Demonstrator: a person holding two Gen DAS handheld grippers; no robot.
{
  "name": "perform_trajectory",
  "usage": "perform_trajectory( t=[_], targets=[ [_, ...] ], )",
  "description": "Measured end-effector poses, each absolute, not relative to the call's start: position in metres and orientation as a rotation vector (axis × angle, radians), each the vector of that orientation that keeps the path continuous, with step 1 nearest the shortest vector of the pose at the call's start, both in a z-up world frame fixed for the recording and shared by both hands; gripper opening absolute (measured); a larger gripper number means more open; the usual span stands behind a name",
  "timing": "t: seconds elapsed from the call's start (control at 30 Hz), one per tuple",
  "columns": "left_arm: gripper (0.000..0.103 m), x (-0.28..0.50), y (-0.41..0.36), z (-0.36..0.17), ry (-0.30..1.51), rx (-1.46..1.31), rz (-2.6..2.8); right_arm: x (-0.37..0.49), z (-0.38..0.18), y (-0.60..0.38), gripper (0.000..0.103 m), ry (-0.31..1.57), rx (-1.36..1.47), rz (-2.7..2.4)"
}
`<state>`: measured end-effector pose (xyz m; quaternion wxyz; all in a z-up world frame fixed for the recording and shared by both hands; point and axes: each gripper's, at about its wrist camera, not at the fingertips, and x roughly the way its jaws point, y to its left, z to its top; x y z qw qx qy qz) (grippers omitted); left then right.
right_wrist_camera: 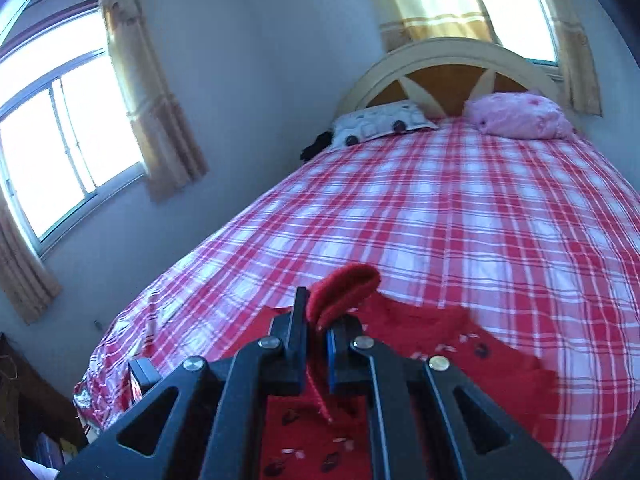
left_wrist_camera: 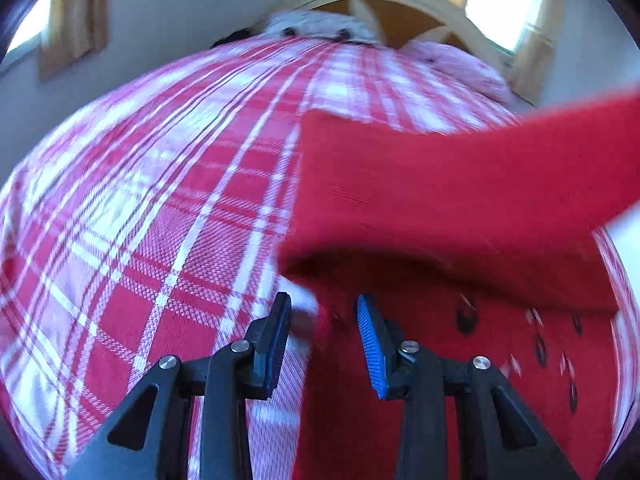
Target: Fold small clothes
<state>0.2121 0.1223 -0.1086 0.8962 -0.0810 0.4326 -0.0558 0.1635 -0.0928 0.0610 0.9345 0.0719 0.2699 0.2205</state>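
A small red garment [right_wrist_camera: 480, 360] with little dark prints lies on the plaid bed sheet [right_wrist_camera: 440, 220]. My right gripper [right_wrist_camera: 318, 320] is shut on the garment's red sleeve cuff [right_wrist_camera: 344, 288], which sticks up past the fingertips, raised above the bed. In the left wrist view that sleeve [left_wrist_camera: 440, 200] stretches blurred across the right side, over the garment's body [left_wrist_camera: 500, 360]. My left gripper [left_wrist_camera: 323, 304] hovers low over the garment's left edge. Its jaws stand apart and nothing is pressed between the blue pads [left_wrist_camera: 370, 344].
The bed runs back to a cream and wood headboard [right_wrist_camera: 448, 76] with a white patterned pillow [right_wrist_camera: 380, 122] and a pink pillow [right_wrist_camera: 520, 116]. The wall and a curtained window [right_wrist_camera: 60, 140] lie to the left. Dark furniture [right_wrist_camera: 24, 400] stands by the bed's near left corner.
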Motion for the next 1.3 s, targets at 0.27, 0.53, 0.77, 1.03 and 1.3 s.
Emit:
perform_trajectory(
  t=[0.27,0.53,0.77,1.03,1.3],
  targets=[
    [0.036,0.235,0.134,-0.109,0.913,-0.318,0.029,0.169,0.075,-0.127,0.010,0.513,0.160,0.426],
    [0.036,0.228,0.122,-0.110,0.883,-0.194,0.054,0.177,0.011,-0.190,0.010,0.627,0.114,0.270],
    [0.040,0.231,0.117,-0.111,0.886,-0.158,0.058,0.199,-0.103,-0.235,0.019,0.827,0.131,0.106],
    [0.042,0.215,0.121,-0.104,0.897,-0.145,0.042,0.149,-0.031,-0.284,0.059,0.602,0.227,-0.057],
    [0.042,0.204,0.105,-0.085,0.835,-0.096,0.015,0.133,-0.044,-0.233,0.019,0.685,0.106,0.105]
  ],
)
